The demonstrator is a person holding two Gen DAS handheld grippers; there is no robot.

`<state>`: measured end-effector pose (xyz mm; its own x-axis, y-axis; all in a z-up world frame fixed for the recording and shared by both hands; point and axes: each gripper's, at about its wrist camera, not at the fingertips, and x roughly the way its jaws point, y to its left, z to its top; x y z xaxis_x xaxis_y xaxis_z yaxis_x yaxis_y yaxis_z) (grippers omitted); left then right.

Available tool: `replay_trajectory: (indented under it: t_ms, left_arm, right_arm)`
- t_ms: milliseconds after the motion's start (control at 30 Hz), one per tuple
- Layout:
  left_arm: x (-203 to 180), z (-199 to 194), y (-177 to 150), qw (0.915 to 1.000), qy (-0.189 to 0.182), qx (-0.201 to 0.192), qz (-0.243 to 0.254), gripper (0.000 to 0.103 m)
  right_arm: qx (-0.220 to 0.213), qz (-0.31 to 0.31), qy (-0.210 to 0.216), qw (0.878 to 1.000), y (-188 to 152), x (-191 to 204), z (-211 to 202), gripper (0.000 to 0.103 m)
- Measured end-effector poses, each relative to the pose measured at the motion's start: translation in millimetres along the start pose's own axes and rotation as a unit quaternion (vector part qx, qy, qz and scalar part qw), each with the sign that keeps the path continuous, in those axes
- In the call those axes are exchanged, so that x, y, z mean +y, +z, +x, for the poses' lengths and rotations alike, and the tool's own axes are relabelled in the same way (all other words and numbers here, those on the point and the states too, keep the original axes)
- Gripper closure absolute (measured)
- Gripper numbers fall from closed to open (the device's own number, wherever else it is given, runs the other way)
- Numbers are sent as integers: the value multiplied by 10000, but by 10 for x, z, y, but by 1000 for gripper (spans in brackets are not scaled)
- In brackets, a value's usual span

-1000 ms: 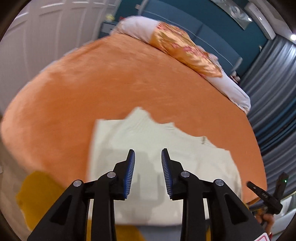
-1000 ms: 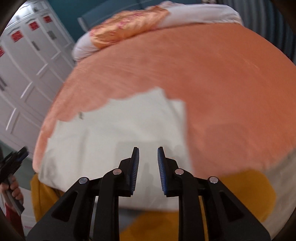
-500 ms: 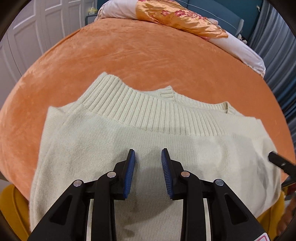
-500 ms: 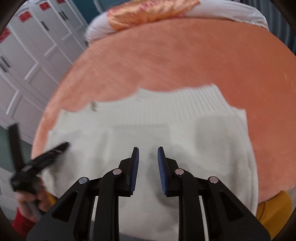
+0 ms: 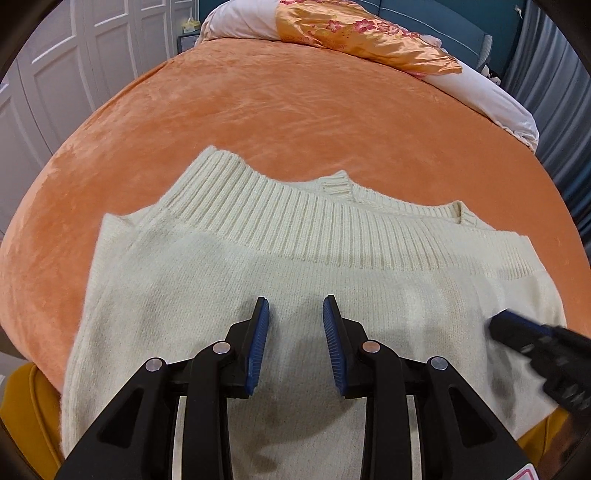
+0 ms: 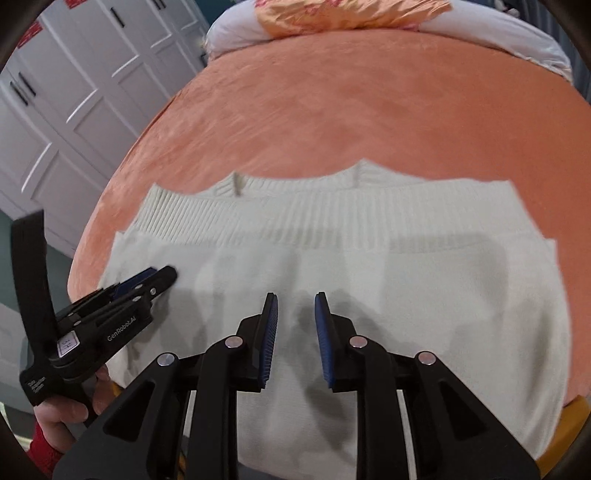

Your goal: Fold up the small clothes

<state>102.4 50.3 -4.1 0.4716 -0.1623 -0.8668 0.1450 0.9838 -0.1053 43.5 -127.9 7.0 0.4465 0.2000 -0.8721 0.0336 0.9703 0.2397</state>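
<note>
A cream knit sweater lies folded on the orange bed, its ribbed hem band facing away from me. It also shows in the right wrist view. My left gripper is open and empty, just above the sweater's near half. My right gripper is open and empty, also low over the sweater. The left gripper also shows from the side in the right wrist view, over the sweater's left edge. The right gripper's tip shows blurred in the left wrist view.
Pillows, one white and one orange floral, lie at the far end of the bed. White wardrobe doors stand to the left. A yellow sheet hangs at the bed's near edge. Grey curtains hang on the right.
Both grippers have dropped lower and moved closer over the sweater, which now fills more of each view. The two grippers have come nearer each other. Both jaws stay open.
</note>
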Motion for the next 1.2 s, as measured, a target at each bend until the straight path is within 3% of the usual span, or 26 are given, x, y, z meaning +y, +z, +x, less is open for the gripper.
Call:
replay_trajectory:
  t_ms: [300,433,600,667,800,933,1067,1200]
  left_arm:
    - [-8,-103,-64,10000,59,68,-9,74]
    - [-33,-107,-82,9999,140,88,52,74]
    - [54,-287,-106,9999,75,68,-70,74]
    - [188,-439,-121,9998,114,-15,-159,73]
    - [631,-681,-156,9966,523,-154,-619,55]
    - [1126,-645,-204,9909,792,65,-1083,51]
    - [1386,-355,-272,9869,395,561,-1458,50]
    - [1357,-197,-298,9880,289,565,-1410,50]
  right_arm:
    - [-15,-162,-42,9999,41,77,-91,82]
    - [138,-272,-192,9993,-13,140,73,80]
    - [-26,-314,-74,9995,-9,284,-179,80]
    - [26,-391,-27,9992,-49,346,-201,80]
    - [252,-524,-137,9982,-160,410,-16,80]
    - [185,-675,-322,9970,-186,473,51,80]
    - [203,-773,-398,9960,-177,497,103,78]
    - [210,-876,-470,9948,-179,518,129,78]
